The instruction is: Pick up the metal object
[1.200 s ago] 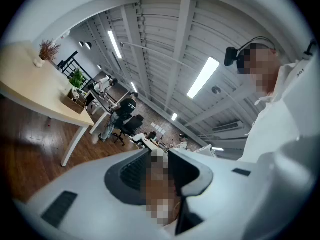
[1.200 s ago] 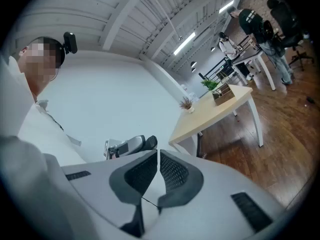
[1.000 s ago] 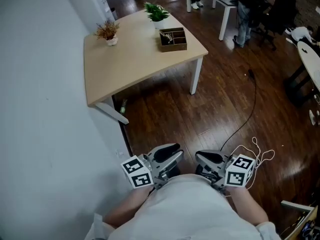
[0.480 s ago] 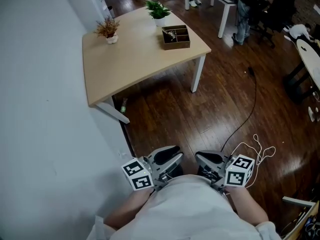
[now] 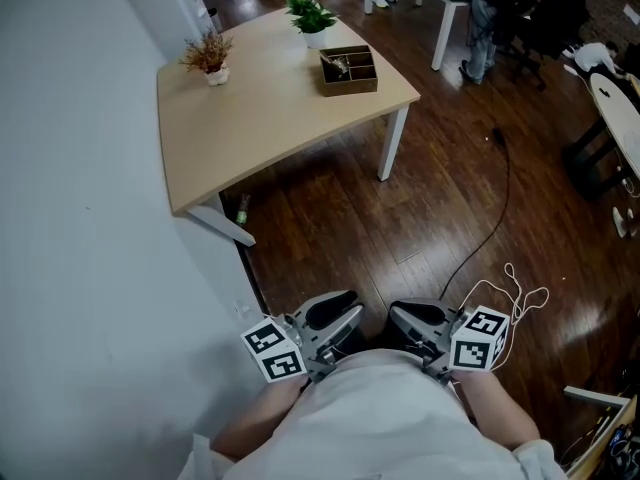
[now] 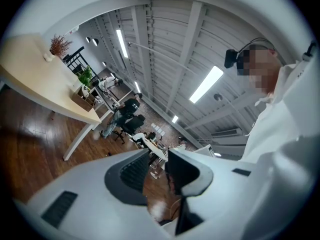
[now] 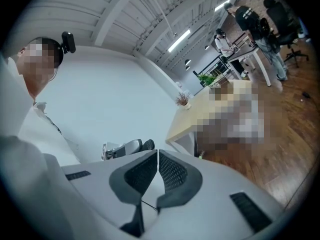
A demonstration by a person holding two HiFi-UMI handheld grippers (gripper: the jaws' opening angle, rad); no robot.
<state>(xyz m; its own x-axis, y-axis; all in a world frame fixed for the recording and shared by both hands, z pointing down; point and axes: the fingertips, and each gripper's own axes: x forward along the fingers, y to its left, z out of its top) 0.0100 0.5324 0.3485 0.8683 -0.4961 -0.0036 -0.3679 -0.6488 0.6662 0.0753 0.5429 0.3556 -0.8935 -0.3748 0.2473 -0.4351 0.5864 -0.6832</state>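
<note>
Down at the person's waist, the left gripper is holding its jaws a narrow gap apart with nothing between them, while the right gripper is pressing its jaws together on nothing. Well apart from both, the metal object is lying inside a brown box near the tabletop's corner. It is too small to show which way its long axis is pointing.

The table is standing ahead of you, against the wall on your left. A box is sitting near its far right corner, holding what may be metal pieces. One plant is standing just behind the box, another plant by the far left edge.
</note>
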